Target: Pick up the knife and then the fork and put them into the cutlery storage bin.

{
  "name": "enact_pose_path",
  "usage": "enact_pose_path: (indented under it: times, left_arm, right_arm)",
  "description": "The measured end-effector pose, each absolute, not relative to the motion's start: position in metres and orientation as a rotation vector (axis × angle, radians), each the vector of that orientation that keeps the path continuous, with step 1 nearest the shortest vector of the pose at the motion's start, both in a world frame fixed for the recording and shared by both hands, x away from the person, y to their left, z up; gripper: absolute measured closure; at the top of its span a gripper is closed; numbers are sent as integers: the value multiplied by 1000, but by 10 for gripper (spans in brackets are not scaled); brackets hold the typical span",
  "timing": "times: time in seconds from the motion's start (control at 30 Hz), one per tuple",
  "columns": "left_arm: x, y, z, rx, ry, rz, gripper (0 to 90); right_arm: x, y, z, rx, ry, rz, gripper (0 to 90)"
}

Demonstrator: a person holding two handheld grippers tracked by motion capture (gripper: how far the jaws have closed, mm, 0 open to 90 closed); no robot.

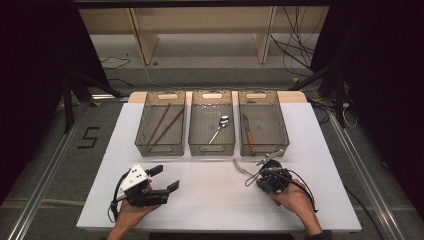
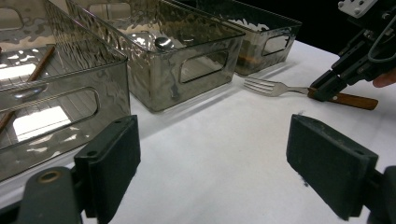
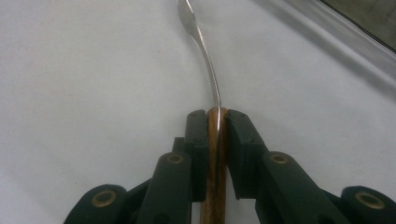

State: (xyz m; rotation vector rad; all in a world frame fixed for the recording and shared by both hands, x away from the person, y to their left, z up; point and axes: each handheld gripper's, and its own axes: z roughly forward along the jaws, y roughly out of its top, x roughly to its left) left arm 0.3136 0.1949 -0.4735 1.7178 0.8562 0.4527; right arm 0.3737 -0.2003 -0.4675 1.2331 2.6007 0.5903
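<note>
Gripping a fork (image 3: 211,84) by its wooden handle, right gripper (image 3: 216,116) — pads pressed flat on both sides of the wood, metal neck and tines running out beyond the fingertips over the white table (image 1: 210,200). Seen from the high view at right of centre, just near of the right-hand bin (image 1: 262,129); fork head pointing left, close to the table surface, handle end projecting past the jaws on the side towards the person's hand. Whether the tines touch the table: cannot tell.

Left gripper (image 2: 212,163) standing with jaws wide apart and nothing between them — low over the near-left table, well apart from the fork.

Noted in the far row: chopsticks (image 1: 165,123) in the left bin (image 1: 161,130), spoon (image 1: 220,127) in the middle bin (image 1: 212,129), knife (image 1: 248,131) in the right-hand bin.
</note>
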Motion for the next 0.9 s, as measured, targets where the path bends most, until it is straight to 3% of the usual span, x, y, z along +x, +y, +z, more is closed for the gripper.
enact_pose_path:
  times: [0.43,0.9]
  left_arm:
    - [314,195,-473,1716,857,448,172]
    - [314,195,-474,1710,859,448,172]
  right_arm:
    - [372,-199,-465,1206,2605,636,813]
    - [363,-199,-436,1125,2543,799,813]
